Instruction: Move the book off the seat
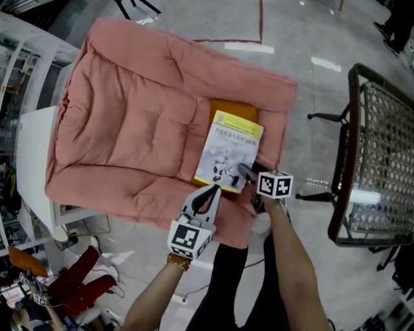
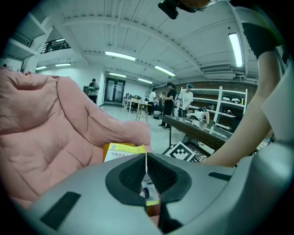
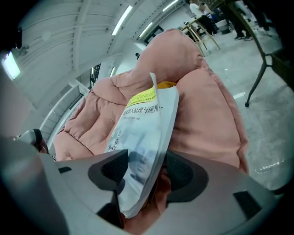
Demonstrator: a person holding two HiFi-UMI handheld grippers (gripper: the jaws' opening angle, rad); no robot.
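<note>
Lying lengthwise away along the seat [image 1: 129,129], the book [image 1: 229,150] is straddled at its near edge by the parted jaws of the right gripper [image 1: 249,174], the left gripper [image 1: 210,192] being closed just beside.

1. A glossy grey floor [image 1: 310,39] carries a red tape line [image 1: 261,19].
2. A dark-framed wicker table [image 1: 381,142] stands at the right.
3. White shelving [image 1: 31,152] stands at the left.
4. Strip lights [image 2: 120,56] run along a white ribbed ceiling [image 2: 138,27].
</note>
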